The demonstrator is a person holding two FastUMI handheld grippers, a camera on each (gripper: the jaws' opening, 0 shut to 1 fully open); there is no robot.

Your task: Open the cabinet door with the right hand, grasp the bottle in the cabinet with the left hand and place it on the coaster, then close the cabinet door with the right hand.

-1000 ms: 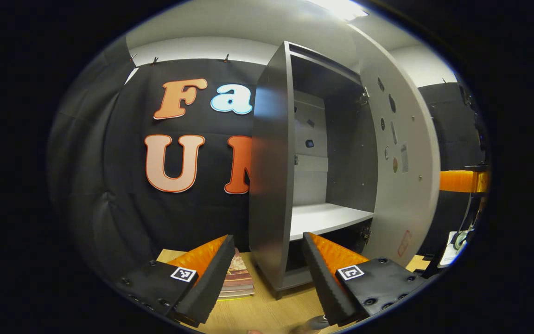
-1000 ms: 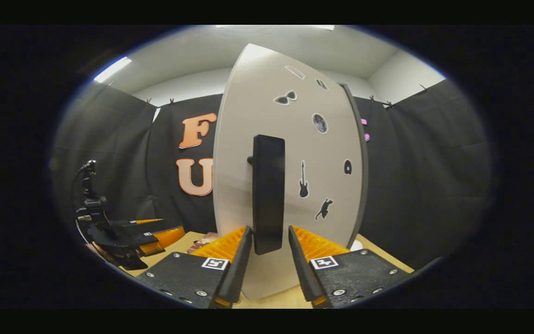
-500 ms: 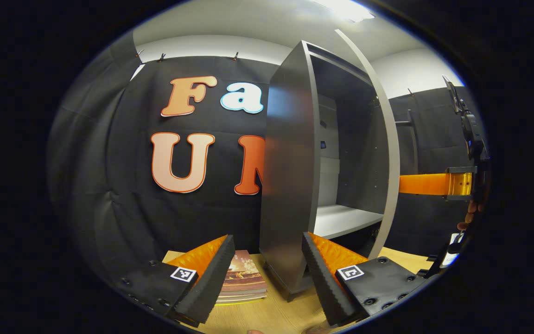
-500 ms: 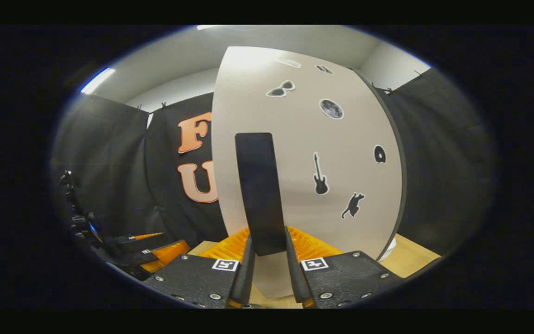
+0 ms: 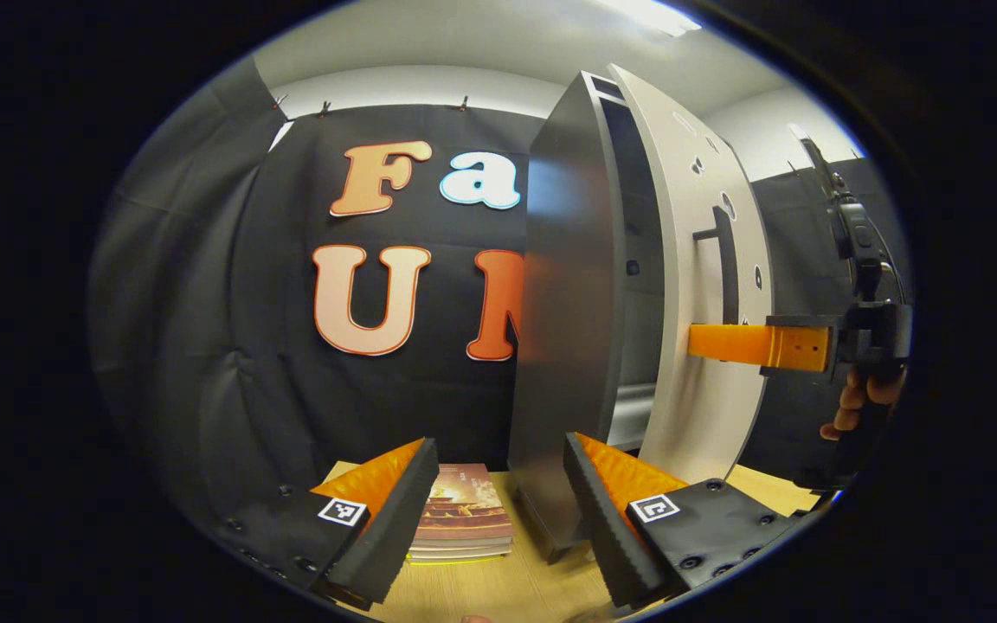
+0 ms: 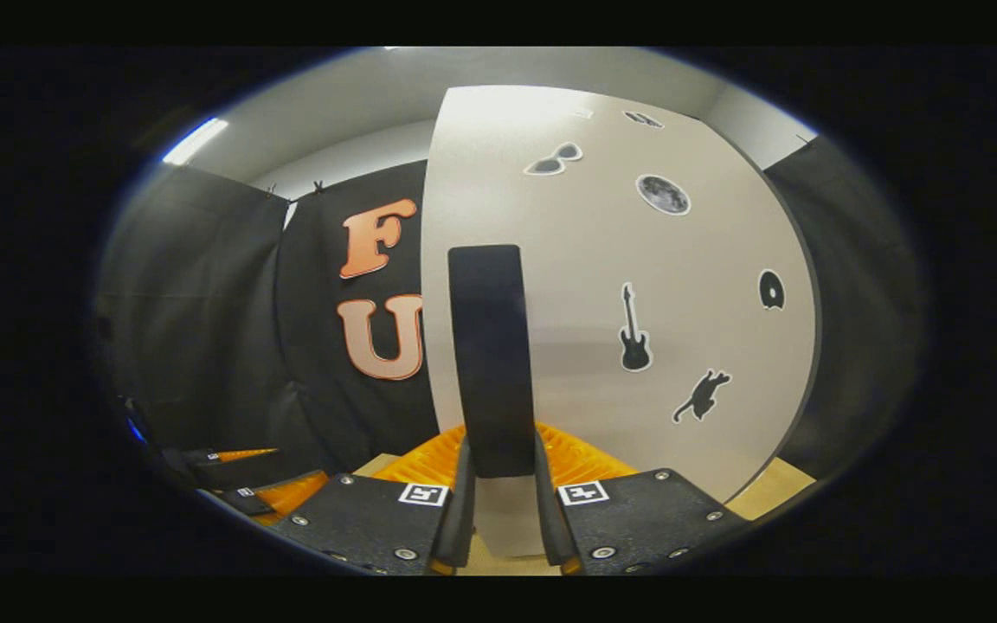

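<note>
The dark grey cabinet (image 5: 563,346) stands on the wooden table. Its light grey door (image 5: 697,260) is ajar, with a narrow gap showing the dim inside and a shelf edge. In the right gripper view the door (image 6: 637,260) carries small stickers and a black vertical handle (image 6: 492,355). My right gripper (image 6: 503,484) is shut on the lower end of that handle. From the left gripper view, the right gripper (image 5: 758,343) reaches to the handle (image 5: 728,268), held by a hand (image 5: 862,398). My left gripper (image 5: 498,510) is open in front of the cabinet, holding nothing.
A small stack of books (image 5: 464,515) lies on the wooden table (image 5: 490,588) just left of the cabinet. Black cloth walls close the booth behind and beside it. The left gripper (image 6: 239,484) sits low at the left in the right gripper view.
My right gripper has shut on the door handle and swung the door from wide open to nearly shut. The left gripper stays open, its view drifting slightly.
</note>
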